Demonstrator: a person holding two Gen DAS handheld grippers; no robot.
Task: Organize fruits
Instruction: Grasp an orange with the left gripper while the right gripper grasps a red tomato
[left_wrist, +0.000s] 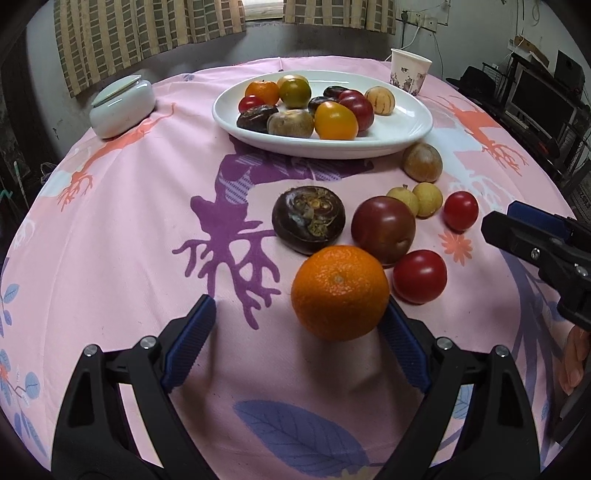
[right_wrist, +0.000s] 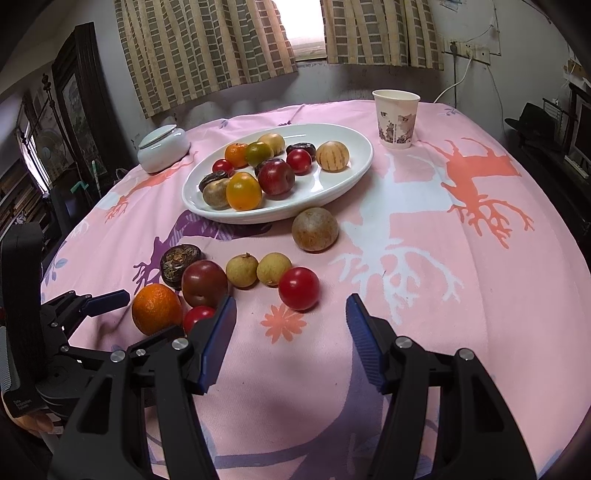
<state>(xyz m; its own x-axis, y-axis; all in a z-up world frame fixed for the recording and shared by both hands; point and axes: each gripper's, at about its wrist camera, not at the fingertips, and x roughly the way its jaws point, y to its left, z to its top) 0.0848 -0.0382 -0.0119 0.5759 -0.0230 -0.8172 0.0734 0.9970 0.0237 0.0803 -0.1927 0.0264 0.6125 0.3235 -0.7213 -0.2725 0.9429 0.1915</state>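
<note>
A white oval plate (left_wrist: 406, 125) (right_wrist: 354, 147) holds several fruits. Loose fruit lies on the pink cloth in front of it: an orange (left_wrist: 340, 291) (right_wrist: 157, 308), a dark plum (left_wrist: 384, 230) (right_wrist: 204, 282), a dark brown fruit (left_wrist: 308, 219) (right_wrist: 180, 264), red tomatoes (left_wrist: 419, 277) (right_wrist: 298, 288), two longans (left_wrist: 427, 197) (right_wrist: 242, 270) and a brown round fruit (left_wrist: 422, 162) (right_wrist: 314, 229). My left gripper (left_wrist: 301, 334) is open, the orange just ahead of its right finger. My right gripper (right_wrist: 291, 325) is open and empty, just short of a red tomato.
A paper cup (left_wrist: 410, 72) (right_wrist: 396, 118) stands behind the plate at the right. A white lidded jar (left_wrist: 122, 105) (right_wrist: 164, 149) stands at the back left. Curtains and a wall lie beyond the table. Dark furniture stands at both sides.
</note>
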